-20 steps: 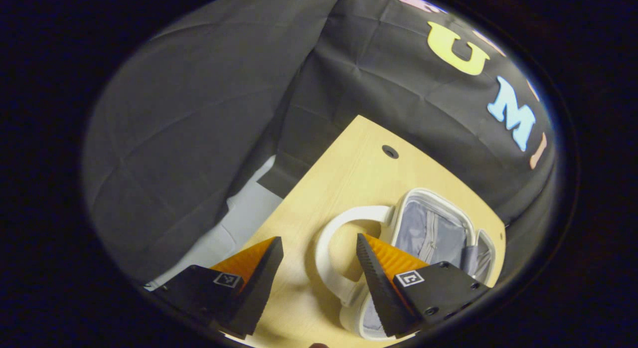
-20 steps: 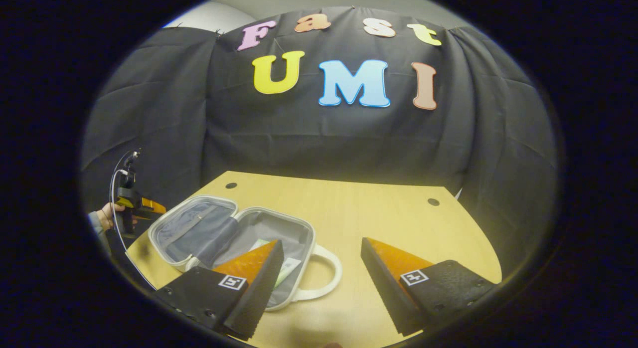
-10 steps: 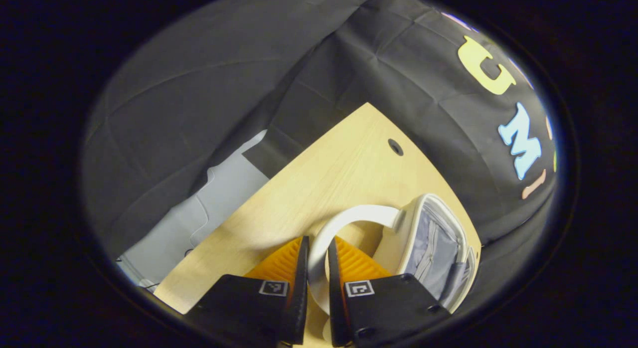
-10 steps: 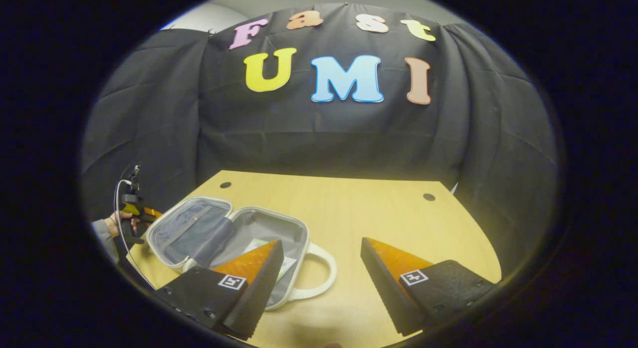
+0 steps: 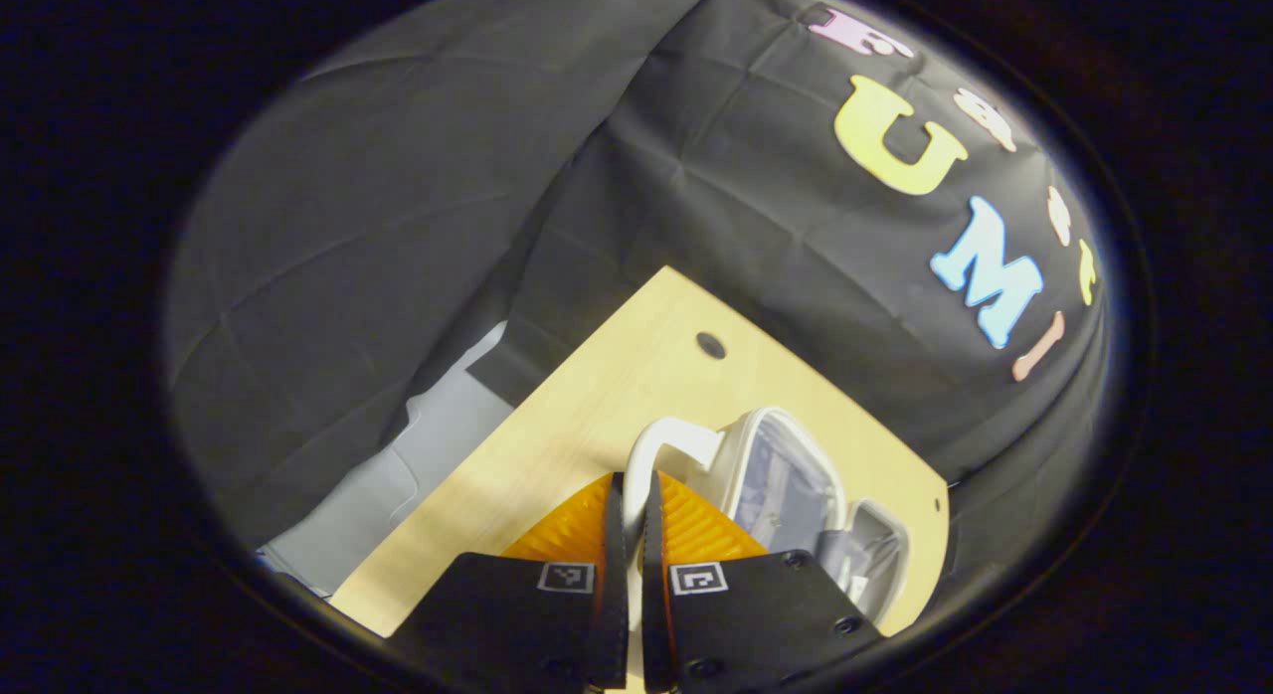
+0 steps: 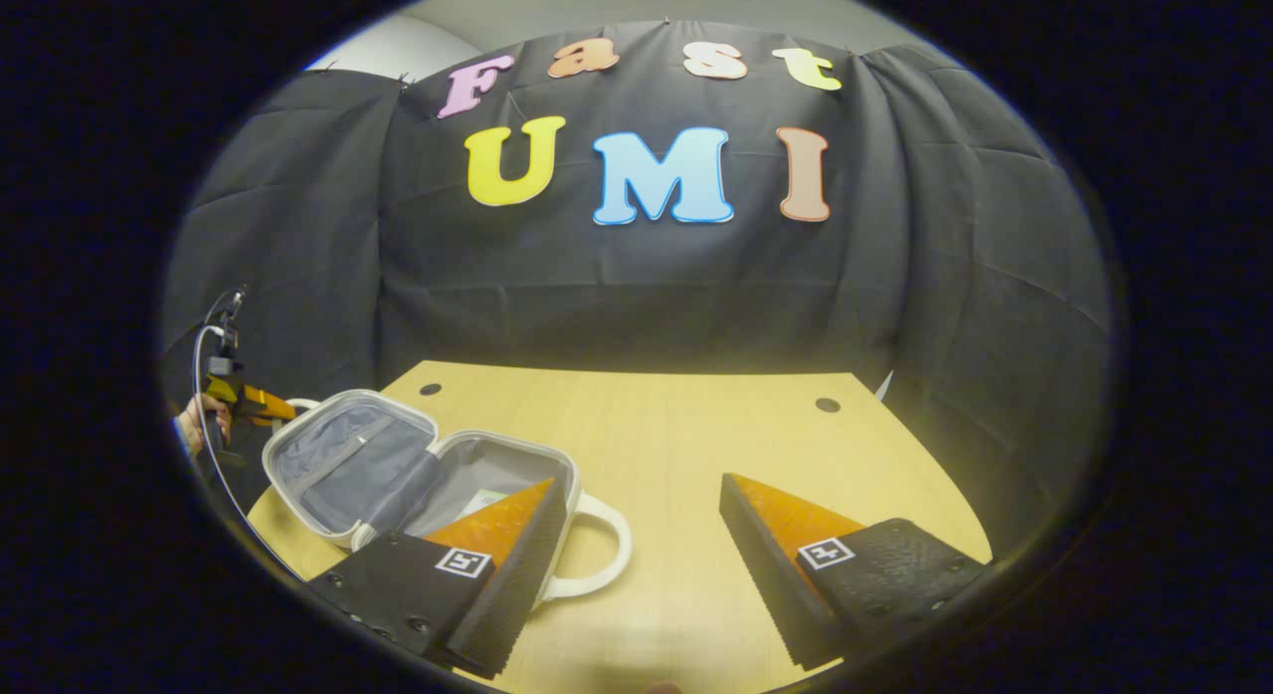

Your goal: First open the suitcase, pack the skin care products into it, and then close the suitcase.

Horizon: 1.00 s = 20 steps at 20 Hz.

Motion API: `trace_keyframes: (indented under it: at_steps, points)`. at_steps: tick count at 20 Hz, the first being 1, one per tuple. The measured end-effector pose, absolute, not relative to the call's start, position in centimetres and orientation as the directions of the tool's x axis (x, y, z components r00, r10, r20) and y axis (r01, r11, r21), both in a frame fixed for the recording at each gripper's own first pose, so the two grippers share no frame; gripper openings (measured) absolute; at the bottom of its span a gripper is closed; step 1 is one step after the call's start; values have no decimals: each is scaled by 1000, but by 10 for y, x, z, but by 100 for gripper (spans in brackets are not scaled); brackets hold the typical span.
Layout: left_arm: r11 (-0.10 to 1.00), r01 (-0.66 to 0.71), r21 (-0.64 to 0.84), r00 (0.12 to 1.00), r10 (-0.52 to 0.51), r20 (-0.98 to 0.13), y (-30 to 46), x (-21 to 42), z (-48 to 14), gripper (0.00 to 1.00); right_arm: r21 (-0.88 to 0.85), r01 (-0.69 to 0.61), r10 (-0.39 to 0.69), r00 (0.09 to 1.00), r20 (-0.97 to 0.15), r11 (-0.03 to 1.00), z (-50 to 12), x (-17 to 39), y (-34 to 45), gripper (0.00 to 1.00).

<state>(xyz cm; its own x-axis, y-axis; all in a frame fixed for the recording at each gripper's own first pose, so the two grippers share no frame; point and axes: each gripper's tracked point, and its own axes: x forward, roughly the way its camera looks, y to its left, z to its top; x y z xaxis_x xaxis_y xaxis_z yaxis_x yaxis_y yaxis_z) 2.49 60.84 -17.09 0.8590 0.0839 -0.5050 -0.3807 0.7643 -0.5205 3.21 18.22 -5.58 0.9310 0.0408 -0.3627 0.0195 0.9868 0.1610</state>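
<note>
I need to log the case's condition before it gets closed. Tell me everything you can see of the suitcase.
The suitcase is a small white hard-shell case with grey fabric lining, lying open on the wooden table. Each half carries a white loop handle. The left gripper is shut on the handle of the lid half, which has a zipped lining pocket and is tilted up off the table. The other half lies flat, with a pale packet inside. The right gripper hangs open nearby, apart from the case.

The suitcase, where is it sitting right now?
In the right gripper view the suitcase lies open at the wooden table's left side; the left gripper clamps its handle.
</note>
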Motion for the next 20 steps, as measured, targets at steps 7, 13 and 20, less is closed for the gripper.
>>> trace_keyframes:
  at_steps: [7, 13, 20]
  points:
    - [810, -219, -544, 945, 36, -326, 492, 19, -39, 13, 136, 35, 7, 955, -297, 990, -45, 32, 131, 95]
    - [856, -80, -510, 965, -61, -254, 343, 31, 13, 13, 172, 23, 25, 962, -272, 985, -53, 35, 87, 95]
    - [909, -15, -416, 949, -119, -293, 154, 55, -31, 13, 192, -63, 110, 963, -245, 979, -63, 25, 46, 95]
